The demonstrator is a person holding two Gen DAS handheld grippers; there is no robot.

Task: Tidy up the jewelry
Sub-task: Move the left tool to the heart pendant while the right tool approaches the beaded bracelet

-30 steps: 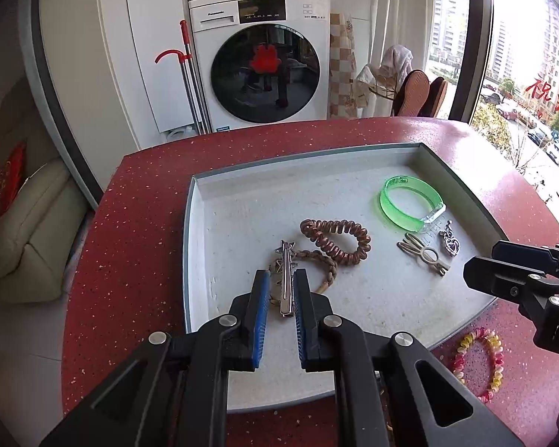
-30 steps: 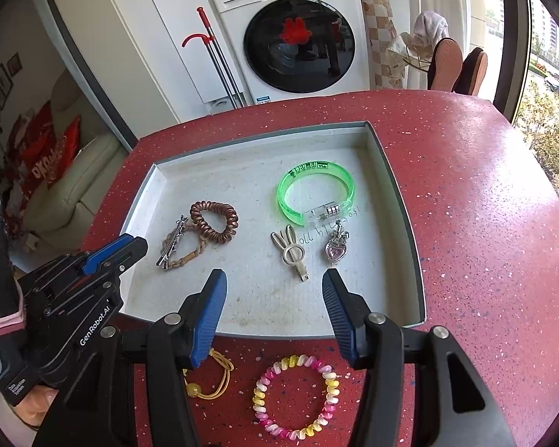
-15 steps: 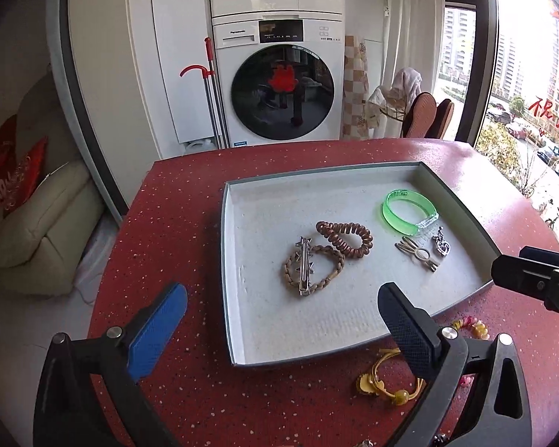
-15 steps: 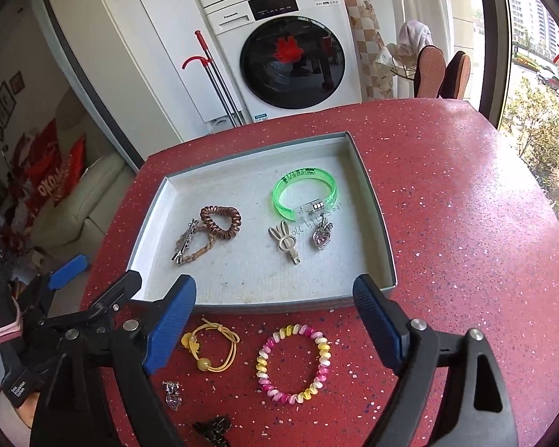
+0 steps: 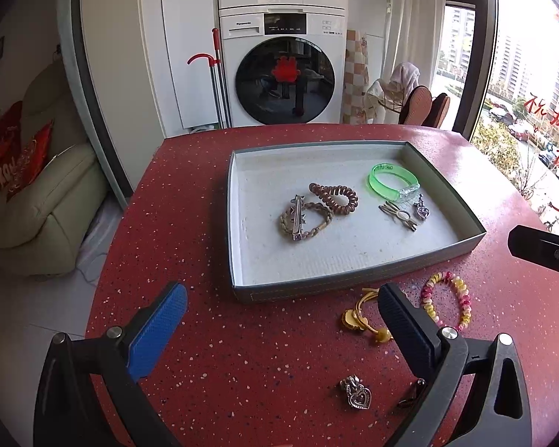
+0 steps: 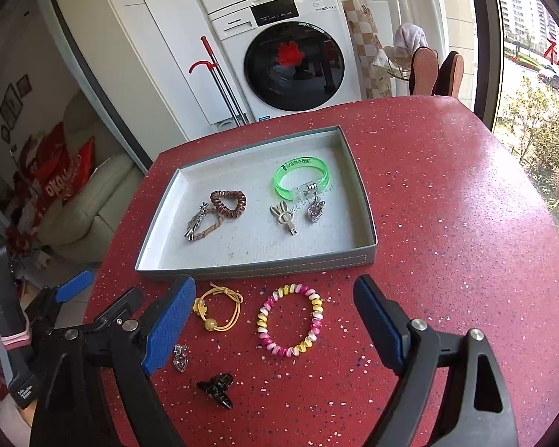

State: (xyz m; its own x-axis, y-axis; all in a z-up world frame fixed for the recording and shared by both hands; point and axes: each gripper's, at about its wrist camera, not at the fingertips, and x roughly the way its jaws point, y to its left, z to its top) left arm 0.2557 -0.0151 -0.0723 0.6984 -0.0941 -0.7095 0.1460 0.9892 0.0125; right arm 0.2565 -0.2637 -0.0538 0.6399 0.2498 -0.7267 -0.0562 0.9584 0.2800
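Note:
A grey tray (image 5: 238, 216) (image 6: 160, 223) on the red table holds a silver star clip (image 5: 298, 218) lying on a braided band (image 5: 318, 221), a brown coil tie (image 5: 335, 195), a green bangle (image 5: 391, 180), a bunny clip (image 5: 398, 216) and a heart charm (image 5: 421, 210). In front of the tray lie a yellow hair tie (image 6: 220, 309), a pink-yellow coil bracelet (image 6: 290, 320), a silver heart pendant (image 5: 357, 396) and a black claw clip (image 6: 216, 389). My left gripper (image 5: 279, 320) is open and empty, back from the tray. My right gripper (image 6: 275, 316) is open and empty above the bracelet.
A washing machine (image 5: 283, 74) and a red-handled mop (image 5: 216, 74) stand behind the table. A beige sofa (image 5: 44, 205) is at the left, a window (image 5: 533, 93) at the right. The table's edge (image 5: 104, 279) curves close at the left.
My left gripper let go of the silver star clip, which now lies on the braided band, then opened wide and drew back. My right gripper also opened wider and drew back.

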